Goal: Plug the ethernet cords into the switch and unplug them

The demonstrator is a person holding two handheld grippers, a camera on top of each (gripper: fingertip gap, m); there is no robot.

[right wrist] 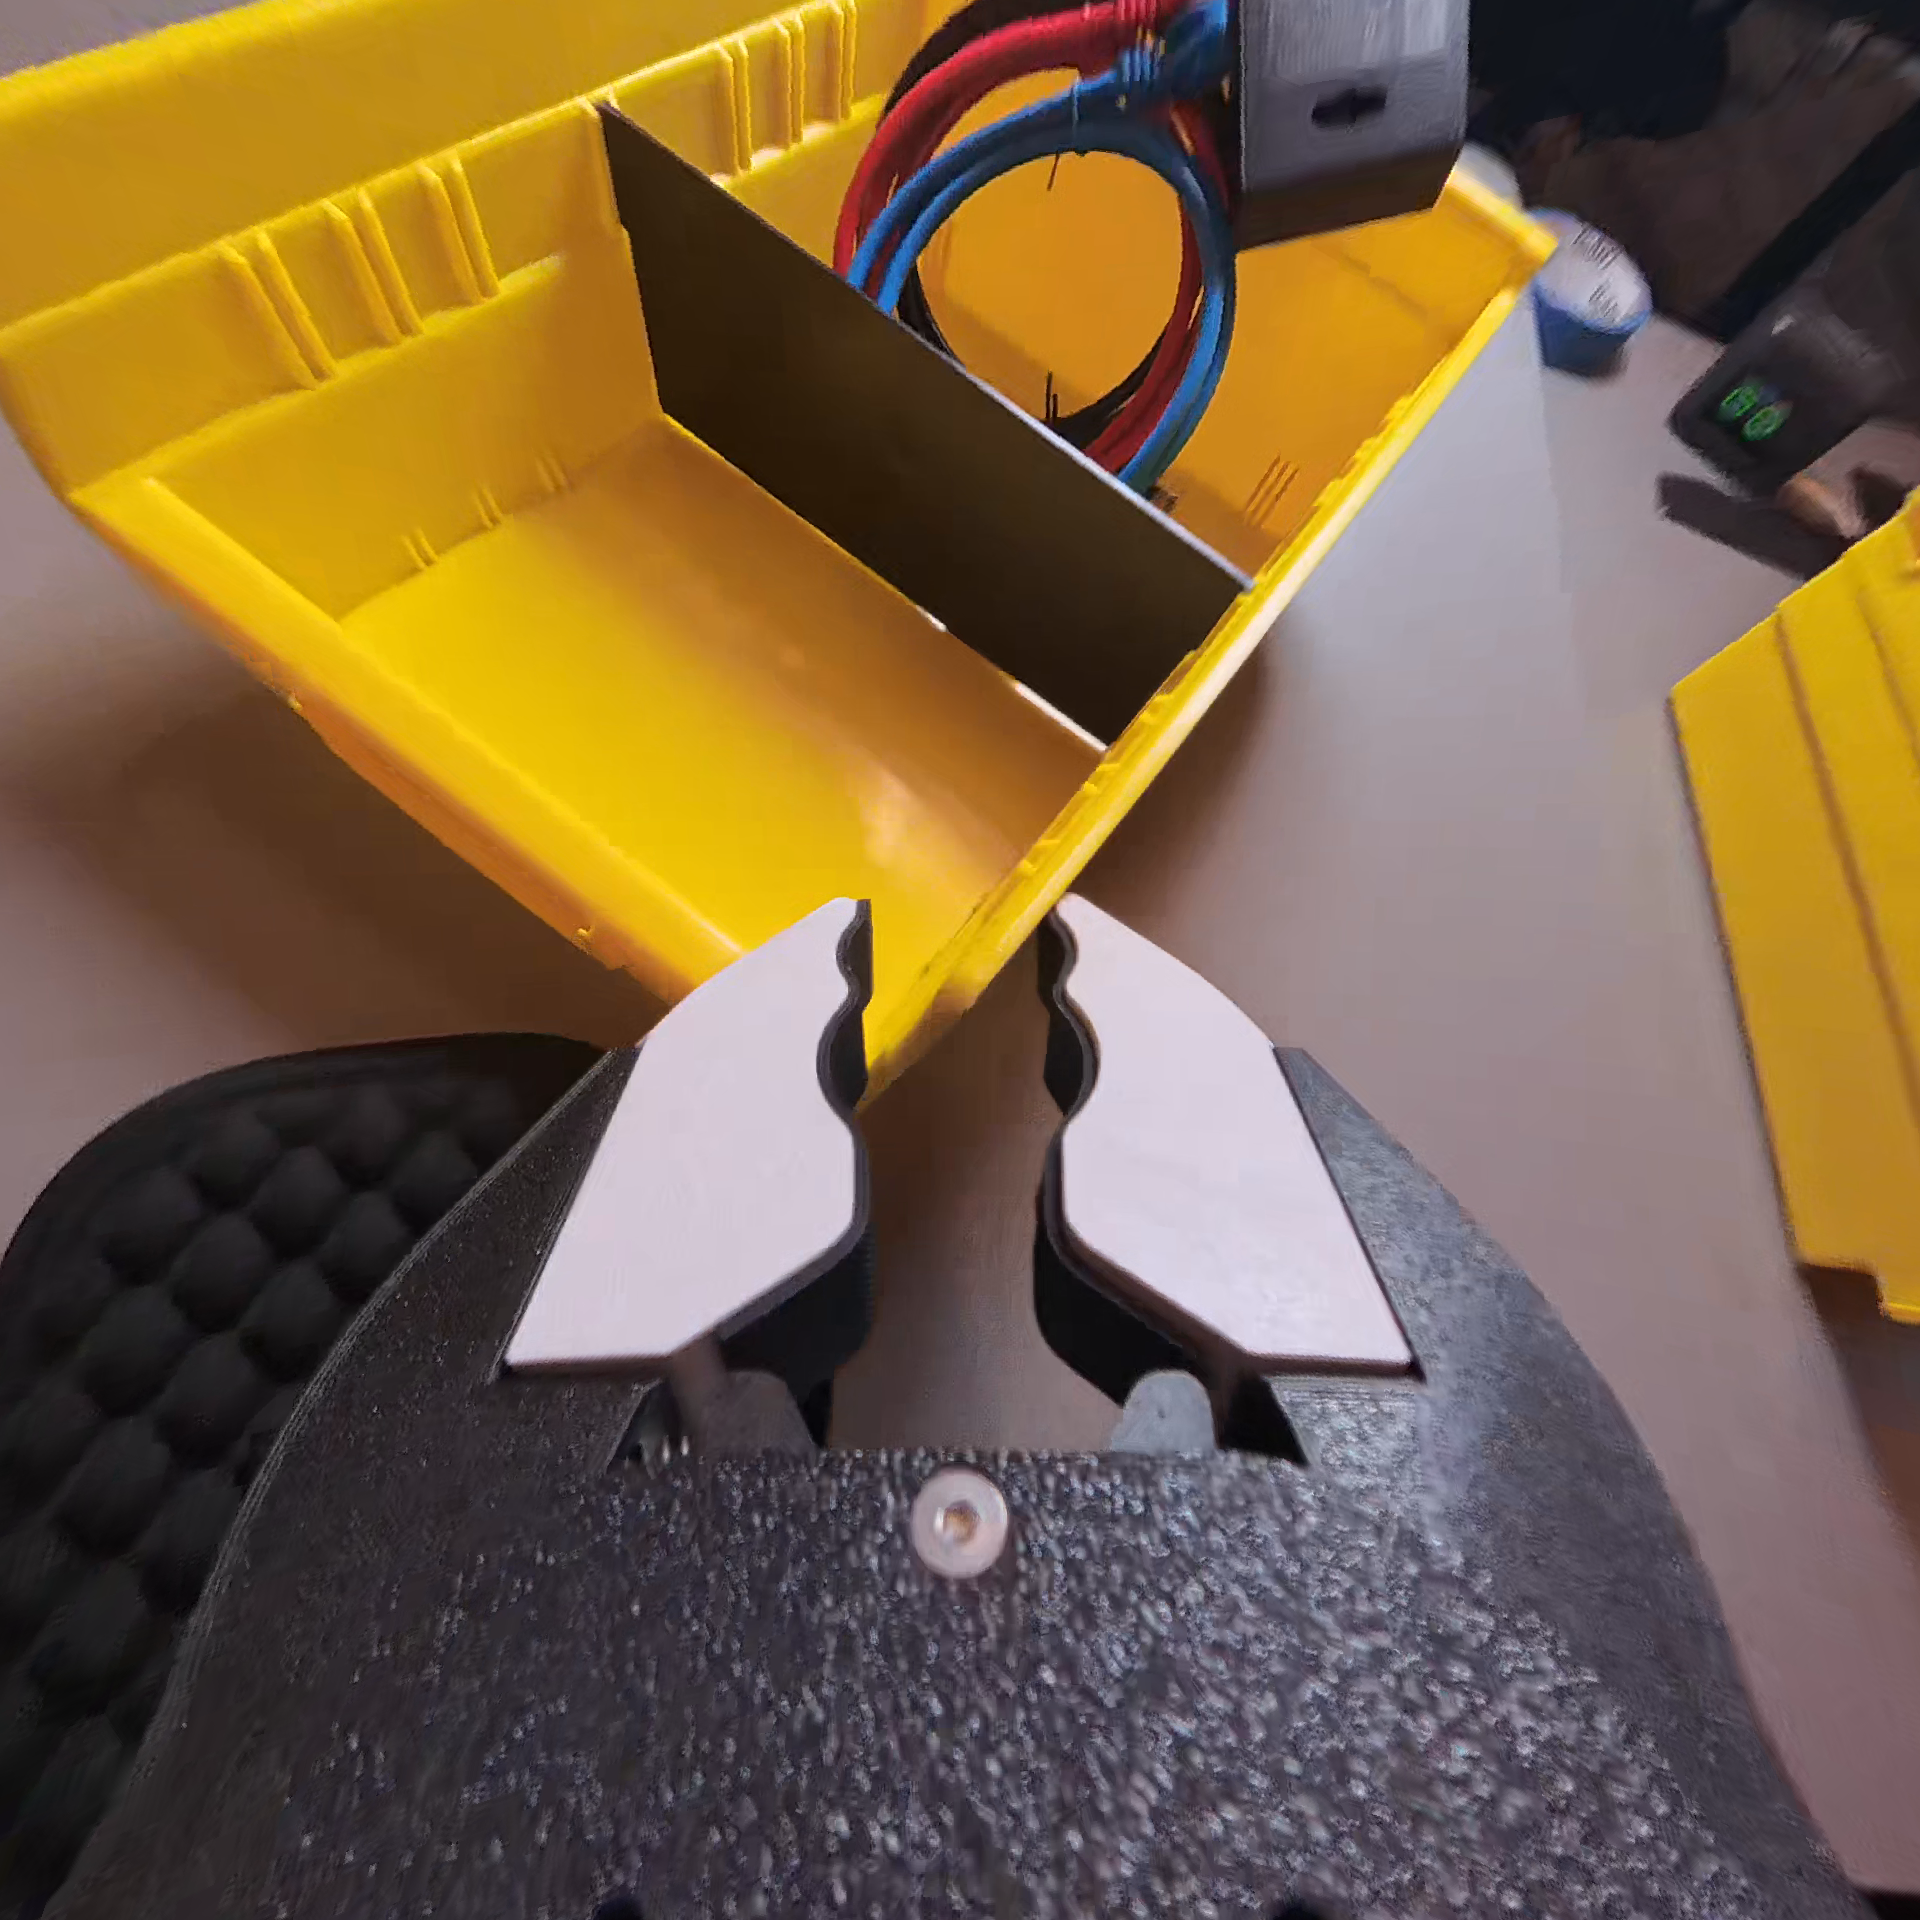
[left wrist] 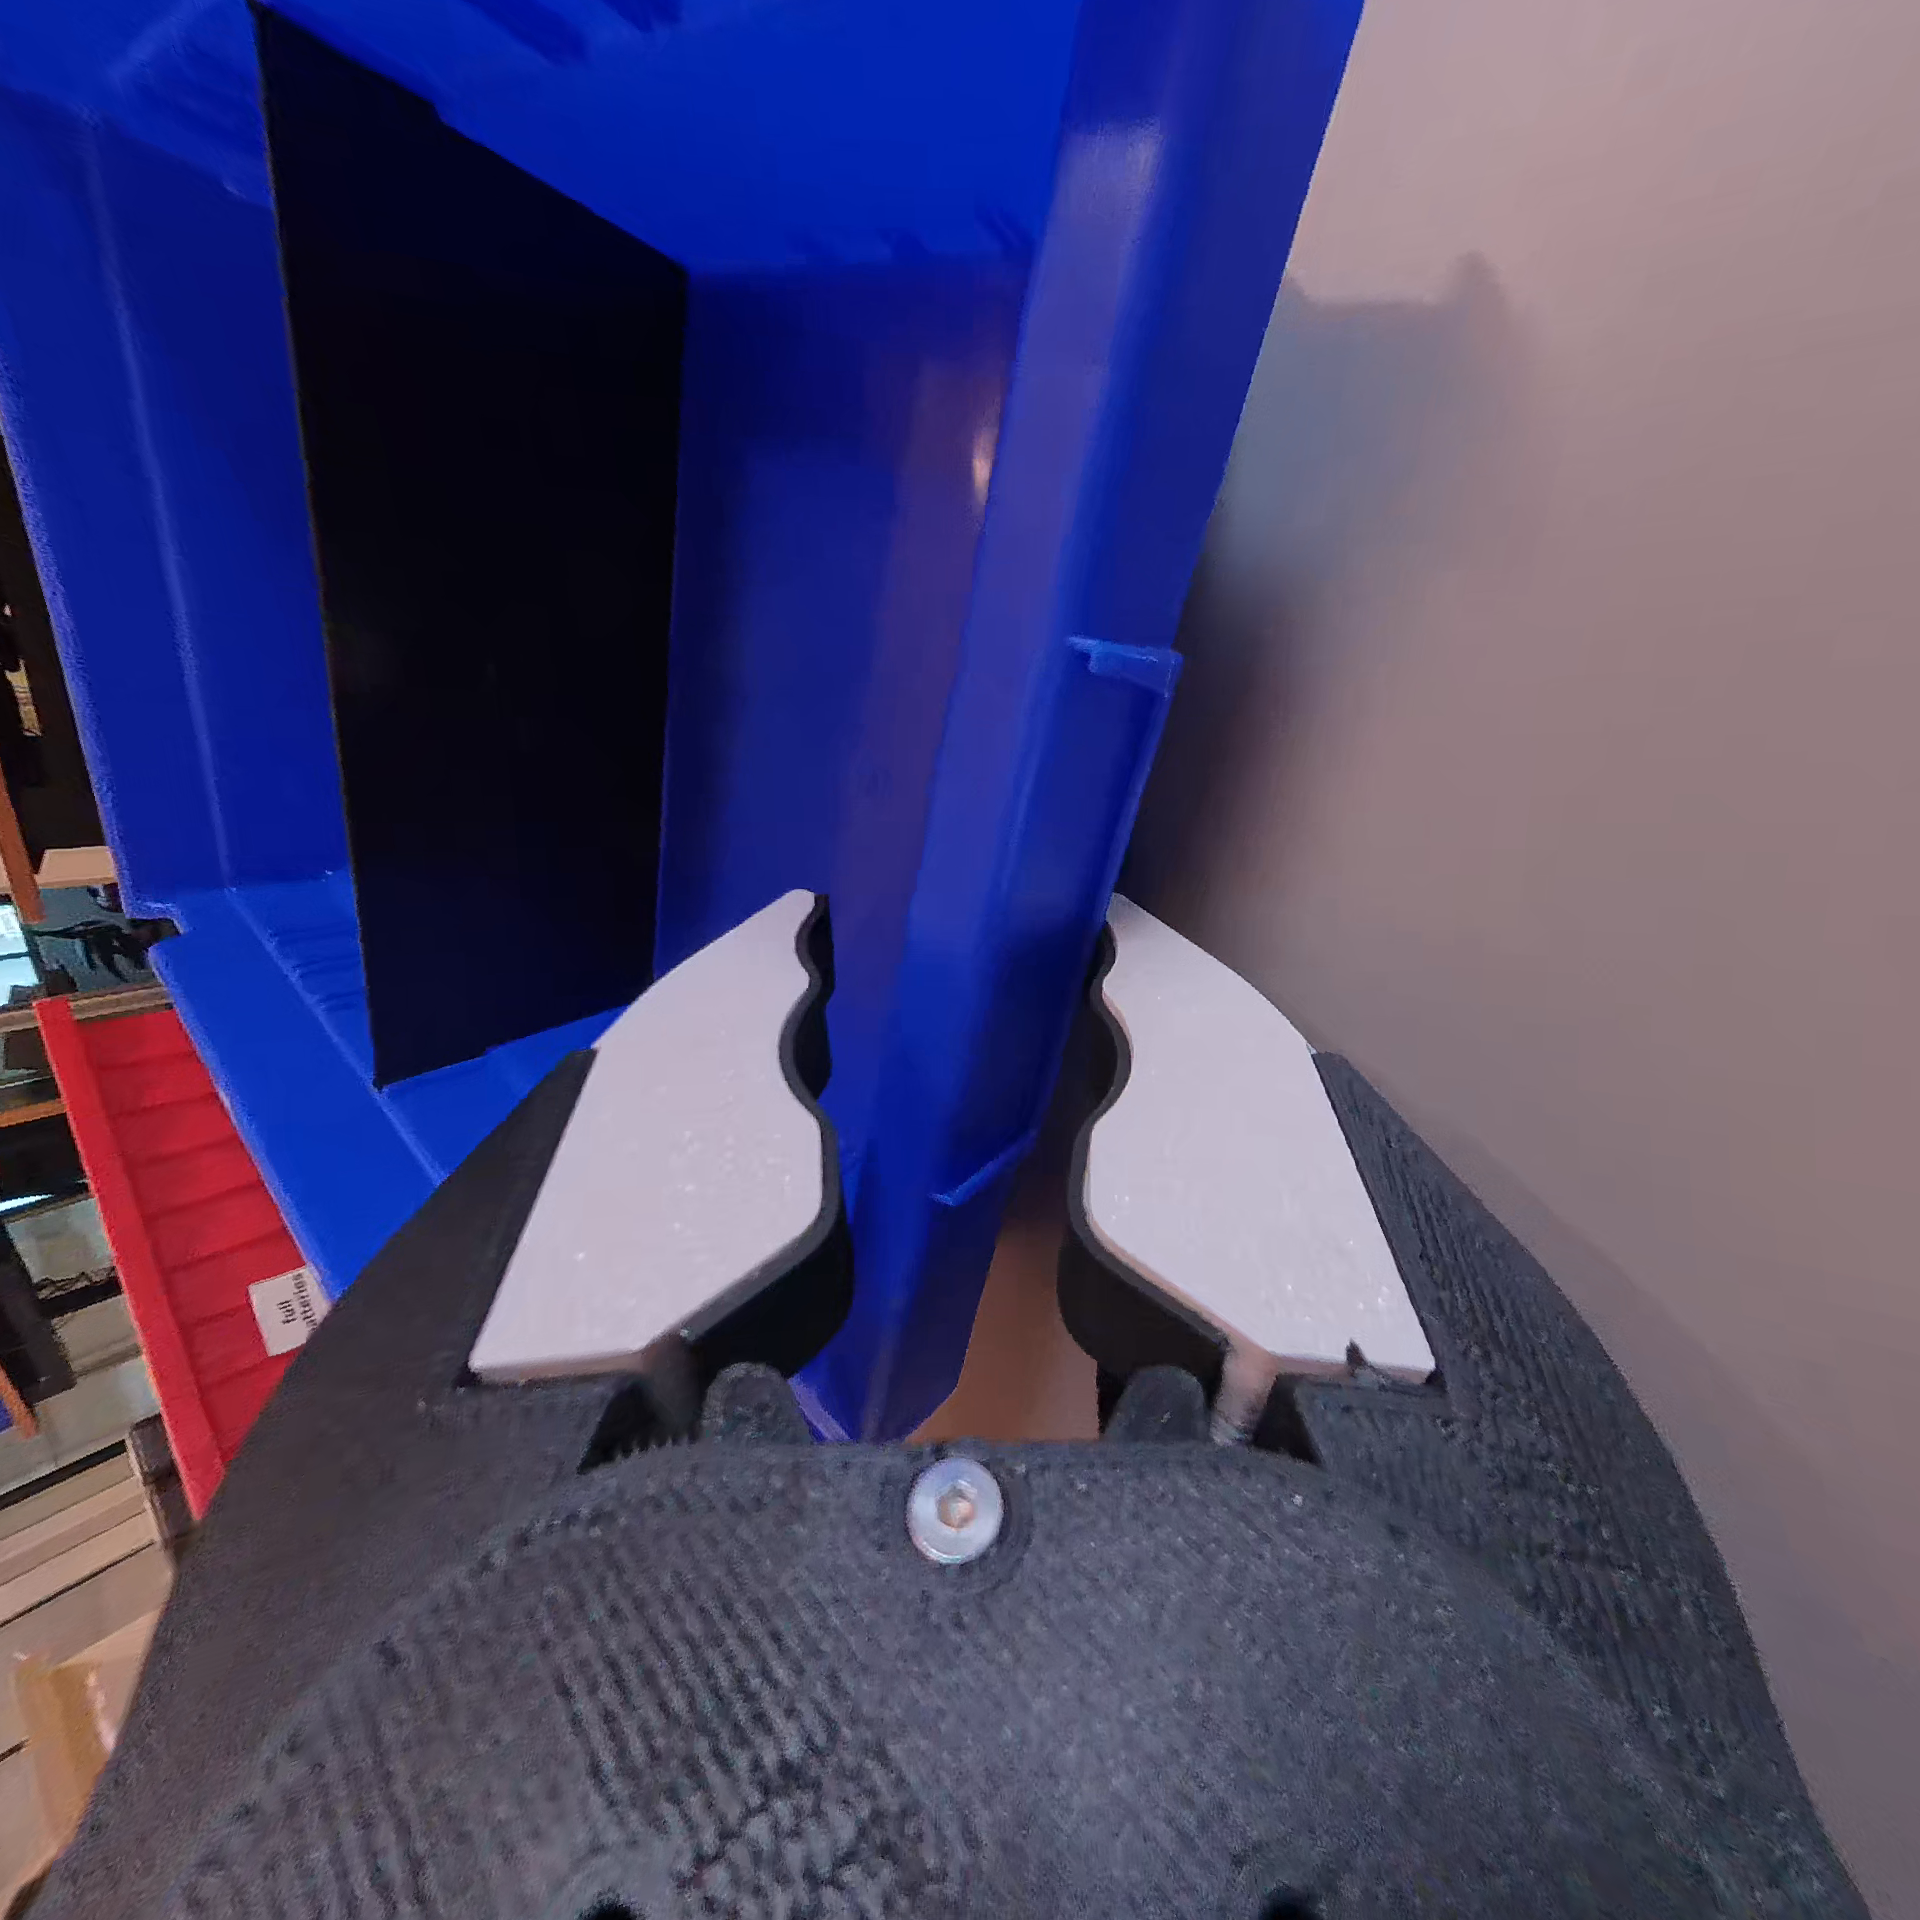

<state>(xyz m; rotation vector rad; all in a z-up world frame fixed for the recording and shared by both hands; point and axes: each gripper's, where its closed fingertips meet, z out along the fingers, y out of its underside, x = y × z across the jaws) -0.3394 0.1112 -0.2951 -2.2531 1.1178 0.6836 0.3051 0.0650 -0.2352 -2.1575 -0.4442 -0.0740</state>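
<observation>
Coiled red, blue and black ethernet cords [right wrist: 1039, 260] lie in the far compartment of a yellow bin [right wrist: 436, 343], behind a black divider [right wrist: 883, 447]. They run up to a dark grey box, the switch [right wrist: 1340, 114], at the bin's far end. My right gripper [right wrist: 954, 935] is open, its jaws at the bin's near corner rim, with a gap on the right side. My left gripper [left wrist: 966, 935] straddles the side wall of a blue bin [left wrist: 1039, 623], and both fingers sit against that wall. No cords or switch show in the left wrist view.
The blue bin holds a black divider [left wrist: 488, 623], and a red bin [left wrist: 177, 1195] stands to its left. A black foam pad [right wrist: 208, 1299] lies near left on the table. Another yellow bin [right wrist: 1818, 935], a blue tub [right wrist: 1590, 301] and a dark device with green lights [right wrist: 1756, 405] are at the right. About 20 cm separates my right fingertips from the switch [right wrist: 1340, 114].
</observation>
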